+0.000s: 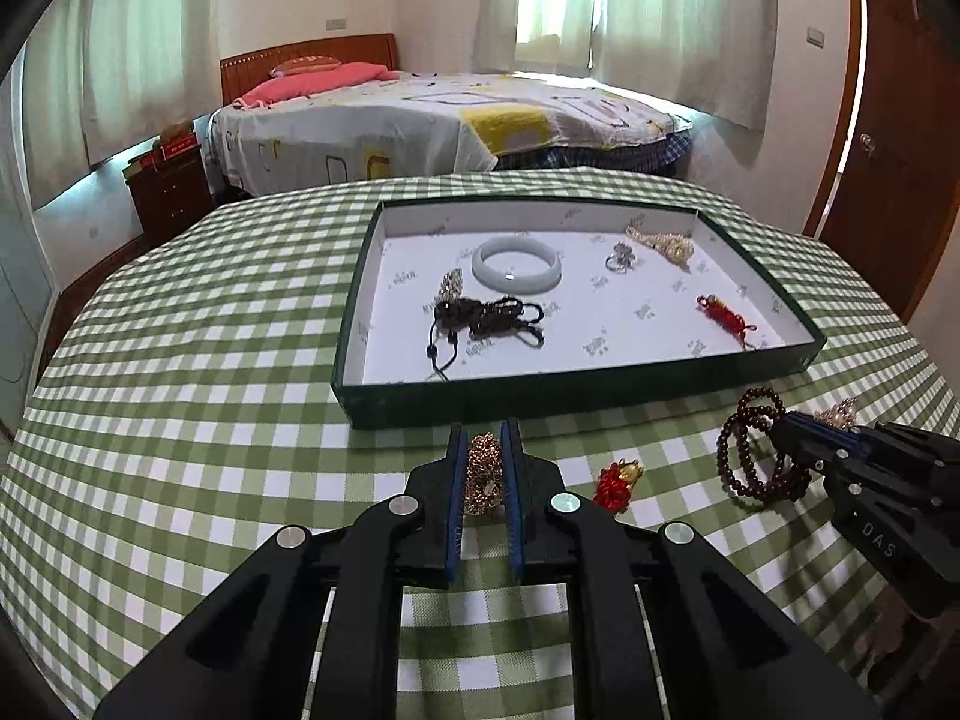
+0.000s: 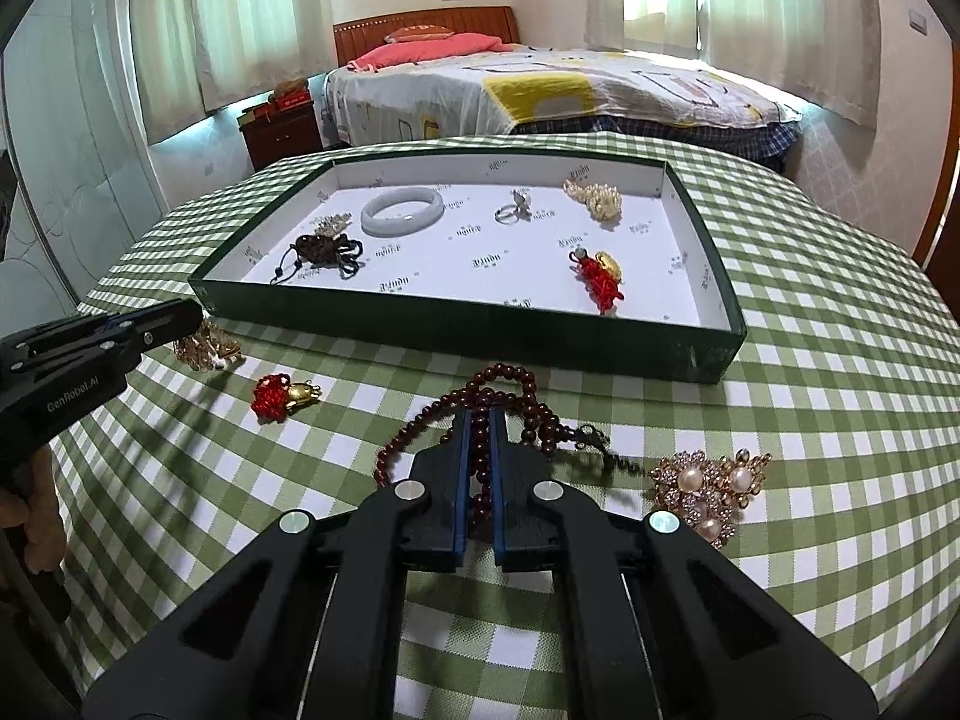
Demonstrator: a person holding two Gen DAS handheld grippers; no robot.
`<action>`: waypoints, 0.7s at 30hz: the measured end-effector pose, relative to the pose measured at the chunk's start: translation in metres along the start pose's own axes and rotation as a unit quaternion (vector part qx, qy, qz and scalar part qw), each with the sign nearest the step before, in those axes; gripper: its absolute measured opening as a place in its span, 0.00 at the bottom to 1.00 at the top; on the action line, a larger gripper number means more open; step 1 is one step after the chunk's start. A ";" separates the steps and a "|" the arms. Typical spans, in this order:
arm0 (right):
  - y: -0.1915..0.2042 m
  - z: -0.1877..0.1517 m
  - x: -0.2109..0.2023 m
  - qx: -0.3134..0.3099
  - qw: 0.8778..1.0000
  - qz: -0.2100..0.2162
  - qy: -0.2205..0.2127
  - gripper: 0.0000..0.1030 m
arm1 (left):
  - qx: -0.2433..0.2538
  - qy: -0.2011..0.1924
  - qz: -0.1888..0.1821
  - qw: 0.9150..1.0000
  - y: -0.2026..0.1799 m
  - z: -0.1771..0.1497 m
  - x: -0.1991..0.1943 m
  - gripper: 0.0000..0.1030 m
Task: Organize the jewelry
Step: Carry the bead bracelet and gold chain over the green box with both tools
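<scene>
Black grippers (image 1: 485,438) — blue pads, silver rivets

Tray (image 2: 714,354) lies behind the beads (image 2: 510,402); knot charm (image 2: 282,396) left, brooch (image 2: 708,492) right

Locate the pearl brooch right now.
Right wrist view: pearl brooch lies on the checked tablecloth, outside the green tray, right of the right claw.

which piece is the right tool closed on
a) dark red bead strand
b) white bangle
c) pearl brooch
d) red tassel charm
a: the right tool is shut on the dark red bead strand on the checked cloth, while the pearl brooch lies untouched beside it and the white bangle sits in the tray.
</scene>
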State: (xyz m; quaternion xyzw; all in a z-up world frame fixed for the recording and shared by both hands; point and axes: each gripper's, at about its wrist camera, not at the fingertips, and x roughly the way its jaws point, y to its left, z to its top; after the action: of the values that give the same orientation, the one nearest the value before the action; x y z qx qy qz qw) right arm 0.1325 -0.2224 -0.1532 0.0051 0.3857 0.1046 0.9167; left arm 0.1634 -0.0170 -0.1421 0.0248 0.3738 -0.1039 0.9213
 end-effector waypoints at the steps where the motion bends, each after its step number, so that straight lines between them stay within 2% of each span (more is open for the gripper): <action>1: -0.001 0.000 -0.001 0.000 1.000 0.000 -0.001 0.06 | 0.000 -0.002 0.000 1.000 0.000 0.001 -0.002 0.11; 21: 0.002 0.021 -0.044 -0.004 0.998 0.003 -0.056 0.06 | -0.001 -0.052 -0.018 0.998 -0.011 0.023 -0.036 0.11</action>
State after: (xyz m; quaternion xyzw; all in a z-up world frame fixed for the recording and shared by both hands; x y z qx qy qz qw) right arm 0.1169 -0.2276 -0.1075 0.0086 0.3330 0.1081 0.9367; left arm 0.1518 -0.0244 -0.1001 0.0115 0.3255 -0.1213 0.9376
